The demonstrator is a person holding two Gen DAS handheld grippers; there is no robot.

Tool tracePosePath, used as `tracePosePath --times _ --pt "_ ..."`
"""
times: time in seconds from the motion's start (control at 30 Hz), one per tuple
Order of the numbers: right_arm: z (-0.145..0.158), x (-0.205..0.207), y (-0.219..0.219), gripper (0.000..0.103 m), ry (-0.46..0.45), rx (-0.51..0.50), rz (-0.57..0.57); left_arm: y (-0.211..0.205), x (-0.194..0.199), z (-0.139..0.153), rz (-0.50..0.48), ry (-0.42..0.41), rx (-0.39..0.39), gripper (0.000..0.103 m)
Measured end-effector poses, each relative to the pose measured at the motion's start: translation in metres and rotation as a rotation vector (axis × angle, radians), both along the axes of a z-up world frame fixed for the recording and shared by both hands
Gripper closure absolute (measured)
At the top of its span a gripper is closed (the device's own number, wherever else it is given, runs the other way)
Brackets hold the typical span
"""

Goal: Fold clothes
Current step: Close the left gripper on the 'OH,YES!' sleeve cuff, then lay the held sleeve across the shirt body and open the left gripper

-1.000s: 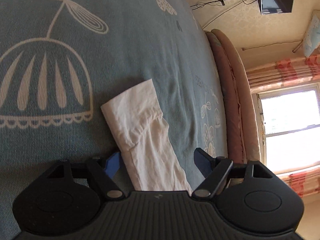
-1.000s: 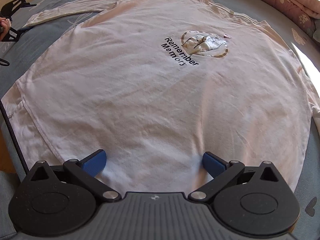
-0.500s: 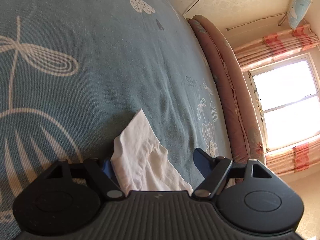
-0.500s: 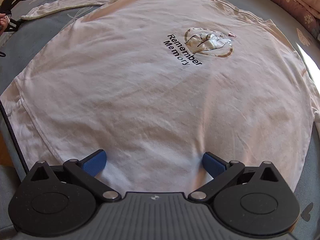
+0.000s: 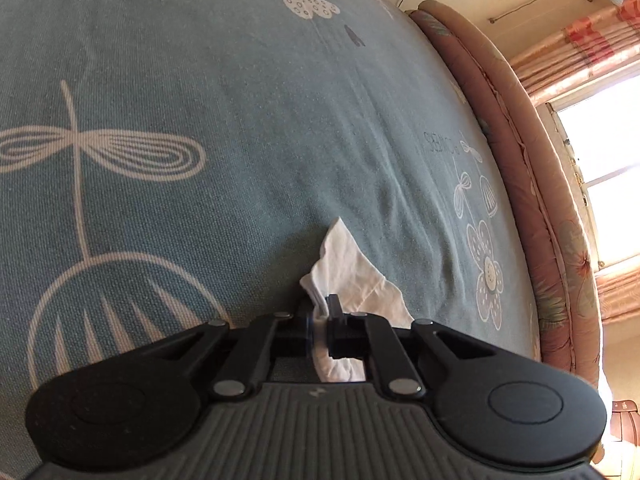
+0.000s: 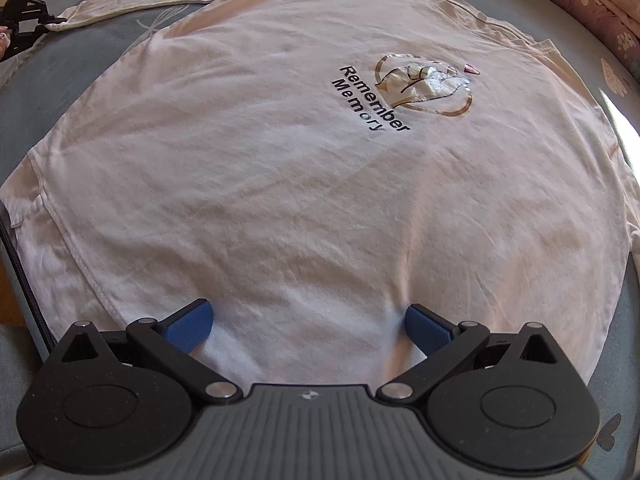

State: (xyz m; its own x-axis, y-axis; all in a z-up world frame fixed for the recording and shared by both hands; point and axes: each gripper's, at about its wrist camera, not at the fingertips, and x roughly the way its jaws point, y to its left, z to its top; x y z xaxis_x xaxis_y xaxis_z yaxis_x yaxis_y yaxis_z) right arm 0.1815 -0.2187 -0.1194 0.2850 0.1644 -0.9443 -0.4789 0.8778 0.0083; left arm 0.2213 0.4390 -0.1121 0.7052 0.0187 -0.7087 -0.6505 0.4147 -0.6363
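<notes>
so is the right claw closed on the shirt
No, the right claw stands wide open, its blue fingertips apart on the flat white long-sleeve shirt, no fabric pinched between them.

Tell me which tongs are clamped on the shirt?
The left tongs: shut on the sleeve cuff. The right tongs stand open over the shirt's lower body.

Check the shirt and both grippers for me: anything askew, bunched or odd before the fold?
Nothing looks wrong. The white long-sleeved shirt lies flat on the bedspread, only lightly wrinkled. Its sleeve cuff is bunched, but only because the left gripper has just closed on it. The right gripper is open over the hem.
</notes>
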Motion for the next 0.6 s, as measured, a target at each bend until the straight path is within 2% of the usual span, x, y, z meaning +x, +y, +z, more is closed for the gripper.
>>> tracePosePath --times 0.13,0.37,0.47,0.6 --pt "0.000 0.000 -0.001 0.000 0.000 -0.001 0.002 0.004 0.002 0.014 -0.008 0.010 0.061 0.097" --pt "0.001 0.002 0.000 0.000 0.007 -0.009 -0.005 0.014 0.011 0.020 -0.052 0.015 0.088 0.097" --pt "0.001 0.003 0.002 0.000 0.015 -0.015 -0.008 0.021 0.013 0.017 -0.013 0.055 0.071 0.092" --pt "0.000 0.006 0.003 0.000 0.029 -0.022 -0.012 0.027 -0.007 0.026 0.097 0.114 0.114 0.092"
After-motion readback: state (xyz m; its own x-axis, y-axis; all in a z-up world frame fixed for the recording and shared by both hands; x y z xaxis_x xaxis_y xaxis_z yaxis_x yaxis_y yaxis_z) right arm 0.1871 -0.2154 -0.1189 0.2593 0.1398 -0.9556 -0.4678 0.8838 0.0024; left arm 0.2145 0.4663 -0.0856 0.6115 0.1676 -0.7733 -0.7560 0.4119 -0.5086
